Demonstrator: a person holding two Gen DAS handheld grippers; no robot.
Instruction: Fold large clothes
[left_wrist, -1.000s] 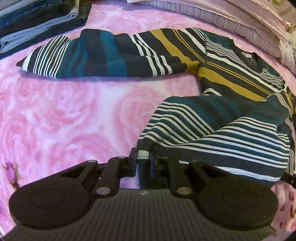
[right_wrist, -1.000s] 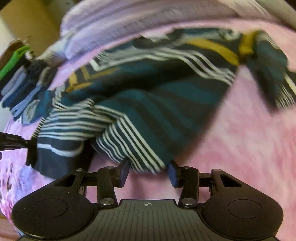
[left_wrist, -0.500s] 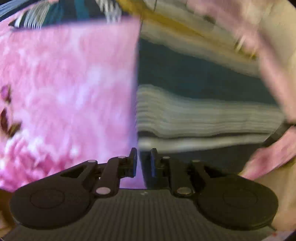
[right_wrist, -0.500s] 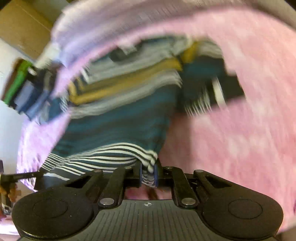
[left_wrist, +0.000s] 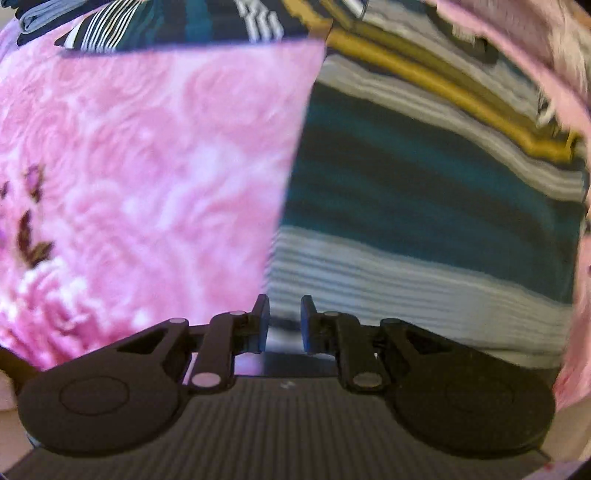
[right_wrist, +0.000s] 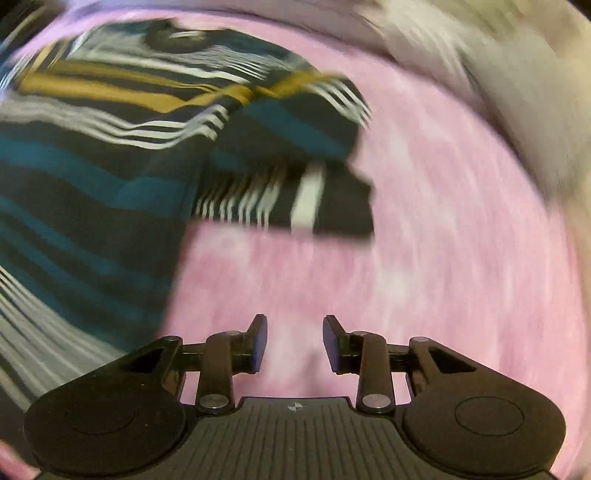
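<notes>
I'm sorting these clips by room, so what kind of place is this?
Most likely a bedroom. A striped sweater lies spread on a pink rose-print blanket, which looks like a bed cover, and folded clothes are stacked at its far edge.

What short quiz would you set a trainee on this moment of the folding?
1. True or false: the right tongs are clamped on the striped sweater.
2. The blanket under the sweater is: A pink, B green, C white.
3. Fill in: in the right wrist view, the sweater lies to the ___ of the tongs.
Key: 1 false, they stand open over bare blanket; 2 A; 3 left.
</notes>
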